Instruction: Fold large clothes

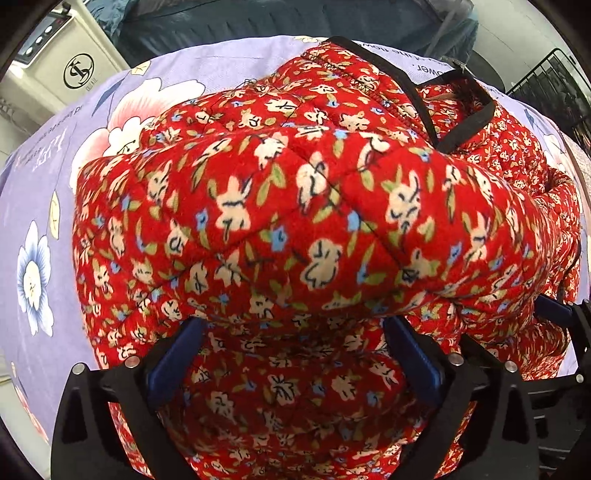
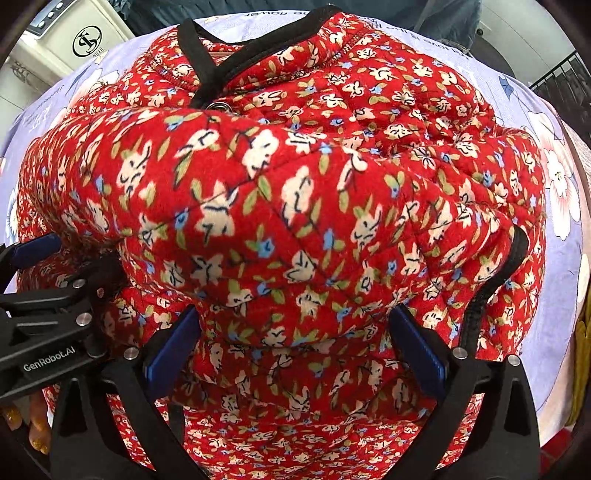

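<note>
A red quilted floral jacket (image 1: 295, 206) with black trim lies bunched on a lilac flowered sheet (image 1: 48, 192). My left gripper (image 1: 295, 332) stands wide open, its blue fingers (image 1: 173, 350) either side of a thick fold of the jacket that hangs over the fingertips. My right gripper (image 2: 295, 332) is also wide open around a fold of the same jacket (image 2: 295, 206), with blue fingers (image 2: 417, 350) on both sides. The left gripper shows at the left edge of the right wrist view (image 2: 48, 295), and the right gripper at the right edge of the left wrist view (image 1: 569, 317).
A white appliance (image 1: 70, 62) with a round logo stands at the far left, also in the right wrist view (image 2: 81, 37). A dark blue cloth (image 1: 258, 22) lies beyond the sheet. A black wire rack (image 1: 554, 81) is at the far right.
</note>
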The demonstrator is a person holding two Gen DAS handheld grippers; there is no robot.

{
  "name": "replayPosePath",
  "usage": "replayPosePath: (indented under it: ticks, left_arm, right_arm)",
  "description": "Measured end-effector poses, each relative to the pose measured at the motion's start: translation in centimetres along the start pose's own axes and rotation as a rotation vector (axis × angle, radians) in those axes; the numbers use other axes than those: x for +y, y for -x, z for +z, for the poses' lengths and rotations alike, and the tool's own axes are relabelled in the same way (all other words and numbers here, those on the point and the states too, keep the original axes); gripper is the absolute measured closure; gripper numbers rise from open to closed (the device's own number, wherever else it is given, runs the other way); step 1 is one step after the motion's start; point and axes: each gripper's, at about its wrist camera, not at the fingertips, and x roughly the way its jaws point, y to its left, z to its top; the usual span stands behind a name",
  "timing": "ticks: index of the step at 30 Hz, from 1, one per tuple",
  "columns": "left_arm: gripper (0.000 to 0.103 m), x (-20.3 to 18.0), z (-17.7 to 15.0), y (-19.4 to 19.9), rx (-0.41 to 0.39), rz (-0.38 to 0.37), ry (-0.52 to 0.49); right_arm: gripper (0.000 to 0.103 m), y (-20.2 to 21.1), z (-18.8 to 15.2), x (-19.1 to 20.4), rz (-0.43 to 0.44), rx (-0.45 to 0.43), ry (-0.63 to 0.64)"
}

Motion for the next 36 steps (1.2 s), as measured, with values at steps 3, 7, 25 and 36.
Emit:
replayPosePath:
  ticks: [3,7,25,36]
  left_arm:
    - [0.006,0.1,0.2,-0.3,-0.021,0.001,-0.005]
    - [0.006,-0.2,-0.8,-0.1,-0.064,0.001,-0.013]
    - [0.008,9.7,-18.1,8.9,-0.23,-0.117,0.181]
    - [0.01,16.4,-26.4,5.1,-0.082,-0.396,0.398]
  right_arm:
    - [0.004,0.1,0.1,-0.2,0.005,-0.025,0.001]
    - [0.004,0.2,-0.4,0.0,0.03,-0.078,0.011]
    - [0.005,7.7,-12.2,-8.6,0.188,-0.228,-0.004]
    - [0.005,3.5,-23.3,-21.5,0.31,-0.079,-0.287]
